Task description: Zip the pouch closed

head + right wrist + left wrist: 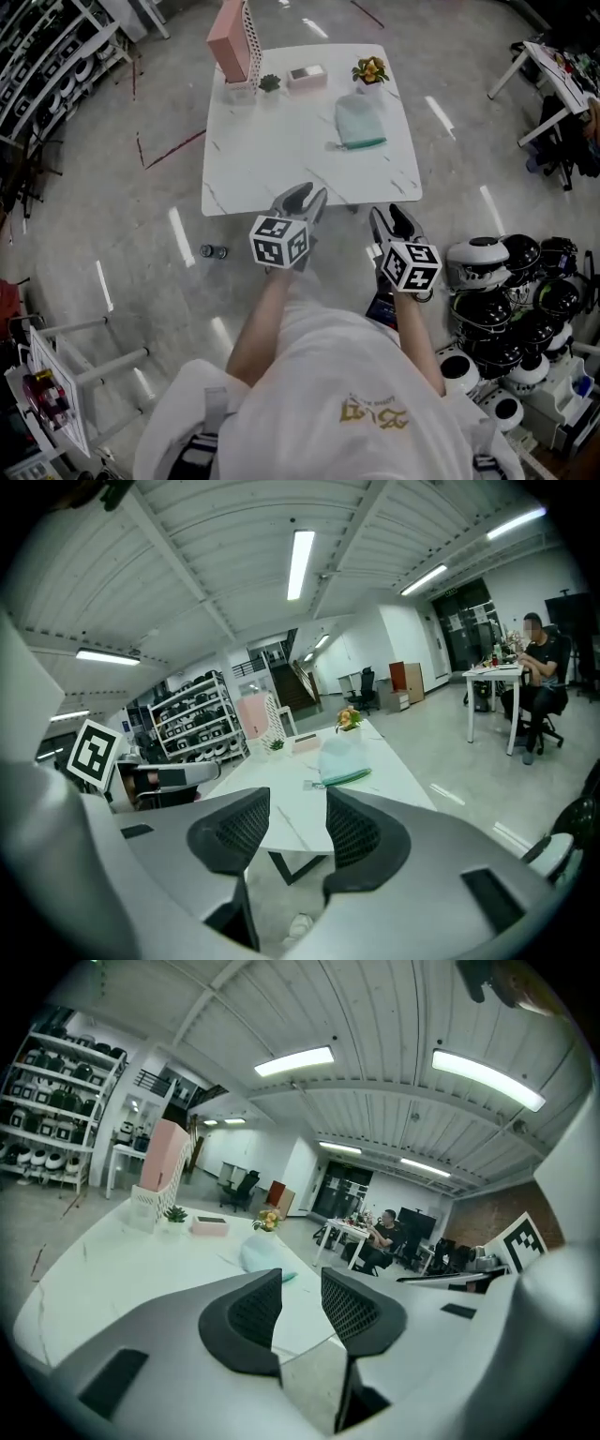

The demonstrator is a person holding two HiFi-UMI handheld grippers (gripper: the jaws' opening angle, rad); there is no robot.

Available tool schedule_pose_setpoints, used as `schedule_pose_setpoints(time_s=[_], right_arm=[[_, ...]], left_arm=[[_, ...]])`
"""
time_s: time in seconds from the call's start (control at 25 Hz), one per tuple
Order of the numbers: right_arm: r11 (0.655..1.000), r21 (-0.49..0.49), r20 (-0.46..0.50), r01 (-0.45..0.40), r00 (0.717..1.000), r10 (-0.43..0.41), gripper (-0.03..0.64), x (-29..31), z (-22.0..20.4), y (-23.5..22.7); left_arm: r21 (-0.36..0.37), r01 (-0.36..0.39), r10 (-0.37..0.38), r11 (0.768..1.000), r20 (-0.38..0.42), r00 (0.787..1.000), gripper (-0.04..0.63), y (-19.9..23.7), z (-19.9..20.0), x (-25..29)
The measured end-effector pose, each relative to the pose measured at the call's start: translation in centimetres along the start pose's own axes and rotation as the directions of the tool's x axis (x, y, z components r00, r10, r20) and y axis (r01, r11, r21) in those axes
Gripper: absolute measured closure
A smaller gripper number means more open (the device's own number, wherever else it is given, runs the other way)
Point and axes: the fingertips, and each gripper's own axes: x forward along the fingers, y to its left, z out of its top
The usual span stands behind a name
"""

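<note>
A pale green pouch [360, 122] lies flat on the right side of the white marble-look table [272, 150], its darker green zip edge toward me. It also shows far ahead as the pouch [262, 1255] in the left gripper view and the pouch [339, 759] in the right gripper view. My left gripper [309, 195] hovers over the table's near edge, well short of the pouch, jaws apart and empty [300, 1283]. My right gripper [391, 216] hangs just off the table's near right corner, above the floor, also open with nothing between its jaws [298, 803].
Along the table's far edge stand a pink box in a white holder [232, 42], a small green plant [270, 82], a flat pink box [307, 75] and a flower pot [370, 70]. Several helmets [511, 281] are piled on the floor at right. A person [534, 682] sits at a distant desk.
</note>
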Motion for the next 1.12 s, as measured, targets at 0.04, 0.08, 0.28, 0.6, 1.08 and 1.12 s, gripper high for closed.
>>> schedule_pose_setpoints(time_s=[0.04,0.08,0.28,0.6,1.08,1.12], right_arm=[[1.0,0.005,-0.008,0.017,1.0,-0.017,0.424,1.1,0.3,-0.3],[0.999,0.009,-0.015,0.033,0.999,-0.033,0.425,2.2,0.6,-0.6],[0.994,0.038,-0.047,0.104,0.994,-0.102,0.425,7.1,1.2,-1.3],[0.983,0.072,-0.086,0.17,0.983,-0.163,0.428,13.1,1.5,-0.9],[0.972,0.106,-0.085,0.208,0.976,-0.199,0.431,16.6,2.1,-0.8],[0.973,0.105,-0.083,0.206,0.977,-0.197,0.431,16.9,2.2,-1.0]], left_arm=[[0.004,0.009,-0.009,1.0,-0.014,1.0,0.446,1.0,0.4,1.1],[0.007,0.018,-0.018,1.0,-0.029,0.999,0.446,2.0,0.7,2.1],[0.009,0.075,-0.073,0.997,-0.107,0.992,0.446,5.9,1.3,6.3],[0.017,0.157,-0.151,0.987,-0.191,0.97,0.446,10.5,2.1,10.9],[0.04,0.222,-0.205,0.974,-0.254,0.945,0.457,12.8,1.3,13.8],[0.048,0.226,-0.206,0.973,-0.262,0.943,0.457,12.8,1.1,14.0]])
